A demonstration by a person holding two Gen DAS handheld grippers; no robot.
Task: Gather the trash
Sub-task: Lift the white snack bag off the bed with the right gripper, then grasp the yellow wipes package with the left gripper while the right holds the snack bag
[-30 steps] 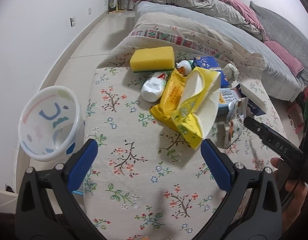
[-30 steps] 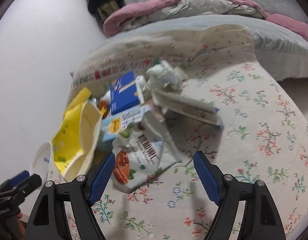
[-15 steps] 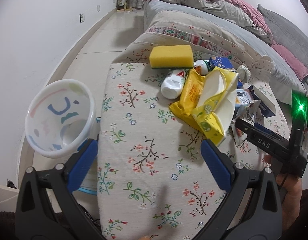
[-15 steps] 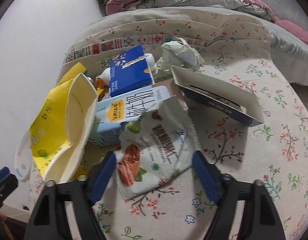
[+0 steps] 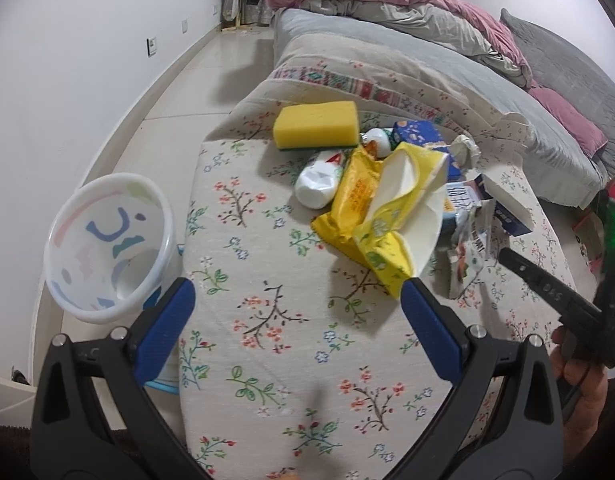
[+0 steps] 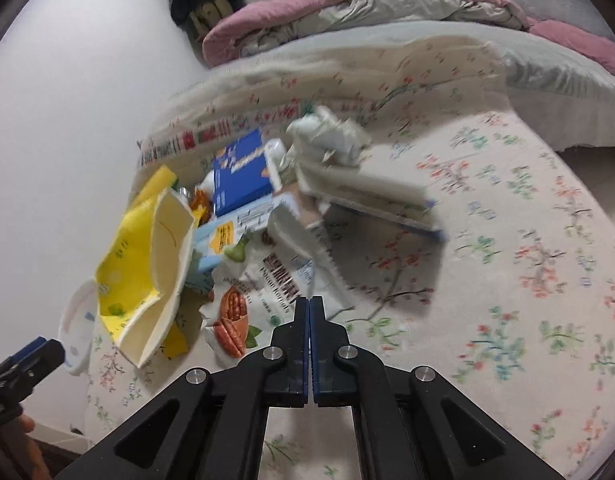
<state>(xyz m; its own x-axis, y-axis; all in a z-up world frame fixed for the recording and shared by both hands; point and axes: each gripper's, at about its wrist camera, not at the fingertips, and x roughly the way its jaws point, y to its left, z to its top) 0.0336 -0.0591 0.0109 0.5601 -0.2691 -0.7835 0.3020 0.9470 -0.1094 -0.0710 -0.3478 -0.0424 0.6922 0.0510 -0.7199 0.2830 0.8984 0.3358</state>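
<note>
A heap of trash lies on the floral cloth (image 5: pixel 267 320): a yellow wipes pack (image 5: pixel 391 216), a yellow sponge (image 5: pixel 315 124), a white bottle (image 5: pixel 319 184), a blue carton (image 6: pixel 239 176), a milk carton (image 6: pixel 243 232), crumpled paper (image 6: pixel 327 140) and a white nut snack pouch (image 6: pixel 267 292). My right gripper (image 6: pixel 309 304) is shut on the near edge of the nut pouch. My left gripper (image 5: pixel 295 304) is open and empty above bare cloth, short of the wipes pack. A white patterned bin (image 5: pixel 103 248) sits left of the cloth.
A bed with grey sheet and pink duvet (image 5: pixel 407 12) lies behind the cloth. A flat open box (image 6: pixel 371 204) leans by the crumpled paper. A white wall (image 5: pixel 67 60) and tiled floor run along the left.
My right gripper went from wide open around the nut pouch to shut on it. The left gripper stayed open and shifted only slightly.
</note>
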